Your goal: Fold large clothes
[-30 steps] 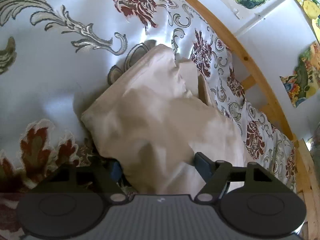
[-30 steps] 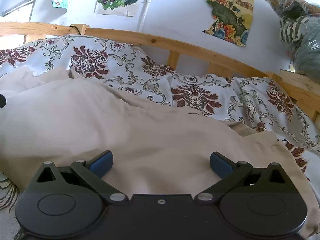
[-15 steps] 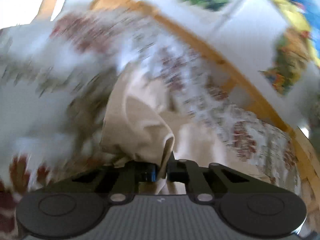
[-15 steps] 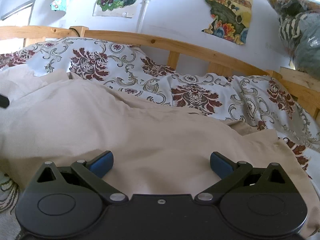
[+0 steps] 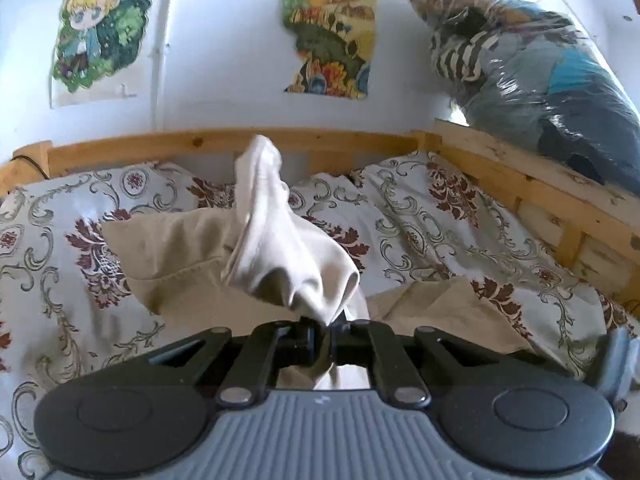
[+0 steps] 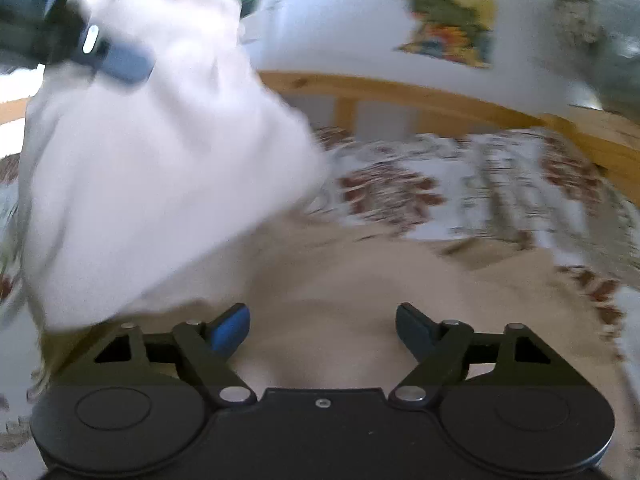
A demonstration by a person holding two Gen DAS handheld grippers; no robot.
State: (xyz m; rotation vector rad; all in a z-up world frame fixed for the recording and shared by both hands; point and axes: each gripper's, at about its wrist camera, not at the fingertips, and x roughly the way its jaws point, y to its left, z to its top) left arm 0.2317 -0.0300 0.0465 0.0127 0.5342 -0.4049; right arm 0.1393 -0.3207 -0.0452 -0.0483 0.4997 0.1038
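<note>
The fold looks barely begun. The left gripper is pinched tight on a bunched edge of the beige garment and holds it lifted off the bed, so the cloth hangs as a loose flap rather than a flat layer. The rest of the garment lies spread and rumpled on the floral bedspread, near the wooden bed rail. The right gripper hovers over the cloth with its jaws closing, nothing pinched between them yet. Laying the flap over, smoothing it and any further folds are left.
</note>
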